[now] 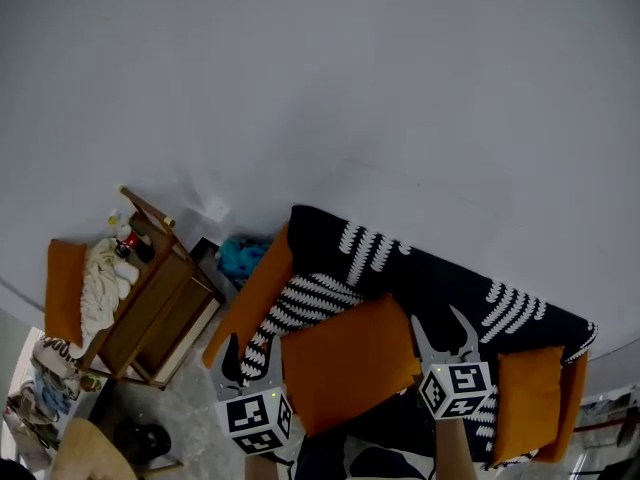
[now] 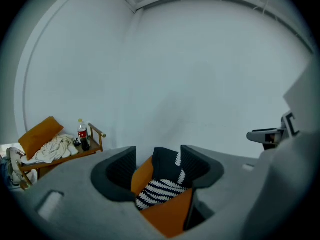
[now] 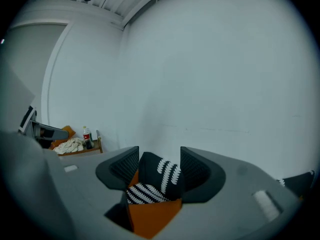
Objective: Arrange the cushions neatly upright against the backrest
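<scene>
Square orange fabric cushion [image 1: 350,363] slumped on seat, mid-sofa, dark fern-patterned backrest [image 1: 430,268] just beyond. Left gripper [image 1: 245,363] by its left edge, right gripper [image 1: 438,336] by right edge. Both jaws apart, nothing held.

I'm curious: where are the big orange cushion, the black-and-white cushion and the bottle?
big orange cushion [image 1: 350,363]: head view, middle of its top face.
black-and-white cushion [image 1: 302,302]: head view, on its striped face.
bottle [image 2: 82,132]: left gripper view, on its red label.
</scene>
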Demonstrator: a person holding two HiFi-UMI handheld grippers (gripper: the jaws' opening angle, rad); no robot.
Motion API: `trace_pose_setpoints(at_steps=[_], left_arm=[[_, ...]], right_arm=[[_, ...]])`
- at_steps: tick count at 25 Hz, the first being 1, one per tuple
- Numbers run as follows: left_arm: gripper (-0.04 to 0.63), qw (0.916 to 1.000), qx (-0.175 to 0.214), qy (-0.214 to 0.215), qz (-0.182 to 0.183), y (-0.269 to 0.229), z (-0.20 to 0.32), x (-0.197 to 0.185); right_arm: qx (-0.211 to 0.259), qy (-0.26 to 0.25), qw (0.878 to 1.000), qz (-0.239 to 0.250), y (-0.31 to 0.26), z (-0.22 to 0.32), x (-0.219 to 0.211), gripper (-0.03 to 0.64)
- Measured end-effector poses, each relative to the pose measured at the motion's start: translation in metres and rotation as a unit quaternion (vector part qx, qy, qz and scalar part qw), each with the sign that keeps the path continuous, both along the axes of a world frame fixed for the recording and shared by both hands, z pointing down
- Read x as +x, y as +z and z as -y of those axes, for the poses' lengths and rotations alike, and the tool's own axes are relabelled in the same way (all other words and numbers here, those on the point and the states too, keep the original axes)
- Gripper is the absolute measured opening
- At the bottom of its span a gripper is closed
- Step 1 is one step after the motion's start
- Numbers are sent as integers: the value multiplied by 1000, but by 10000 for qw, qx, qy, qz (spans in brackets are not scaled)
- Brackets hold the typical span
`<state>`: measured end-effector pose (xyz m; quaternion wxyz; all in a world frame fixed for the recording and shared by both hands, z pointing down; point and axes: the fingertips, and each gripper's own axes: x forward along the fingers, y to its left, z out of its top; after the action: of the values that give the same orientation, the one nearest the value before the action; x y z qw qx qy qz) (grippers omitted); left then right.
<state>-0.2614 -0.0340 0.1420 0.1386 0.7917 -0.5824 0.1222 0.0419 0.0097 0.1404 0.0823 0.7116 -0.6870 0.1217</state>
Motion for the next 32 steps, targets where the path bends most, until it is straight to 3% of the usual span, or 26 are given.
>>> trace_pose_setpoints(at_steps=[10,21,28,32], left_arm=[[284,9966,-819,-57,99,76,37,0],[284,9845,-1647,-311,523,170,58,-1],[284,9650,-2504,-567,526,272,58,-15],[284,9527,-2926,-502,649,325,55,-19]], right_arm=[[-800,-159,9967,-47,75,47,13,255],[-1690,-742,9825,-238,176,84,34,255],[-2483,-1027,9629,-265,274,107,56,262],[-2918,-1211,9484,-287,328,118,65,273]])
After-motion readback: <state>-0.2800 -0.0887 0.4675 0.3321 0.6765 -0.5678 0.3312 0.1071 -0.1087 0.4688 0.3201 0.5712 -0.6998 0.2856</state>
